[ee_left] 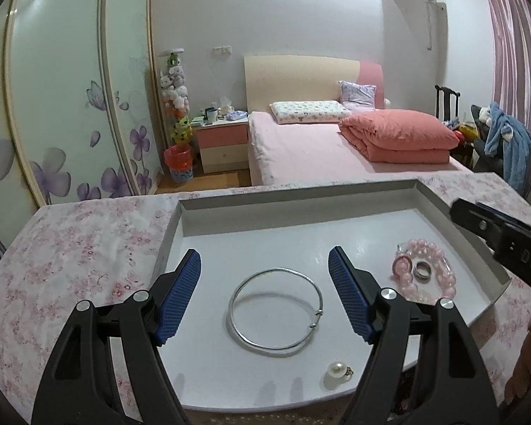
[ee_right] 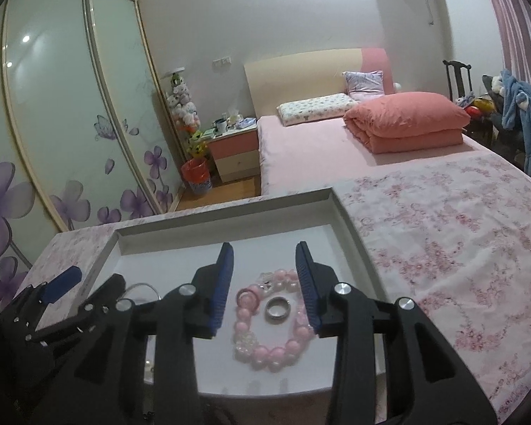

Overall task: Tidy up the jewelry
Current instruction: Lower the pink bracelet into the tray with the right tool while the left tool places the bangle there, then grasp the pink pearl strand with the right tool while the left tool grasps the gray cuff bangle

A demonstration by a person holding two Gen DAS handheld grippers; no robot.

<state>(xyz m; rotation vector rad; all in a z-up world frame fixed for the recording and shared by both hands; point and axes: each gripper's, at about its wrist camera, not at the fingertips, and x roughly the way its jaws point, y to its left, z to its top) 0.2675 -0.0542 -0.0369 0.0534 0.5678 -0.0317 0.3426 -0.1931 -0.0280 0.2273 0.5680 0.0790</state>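
In the right wrist view, the left gripper (ee_right: 88, 288) hides most of the bangle (ee_right: 146, 288), and the bracelet's (ee_right: 265, 350) near beads blur.

A home bedroom is showing here: a bed (ee_left: 301, 148) with pink sheets is carrying pillows and a folded salmon duvet (ee_left: 400, 138), a nightstand (ee_left: 223, 145) is standing beside it, a wardrobe (ee_left: 70, 106) with flower-printed sliding doors is lining the left wall, and pink curtains (ee_left: 517, 53) are hanging at right.
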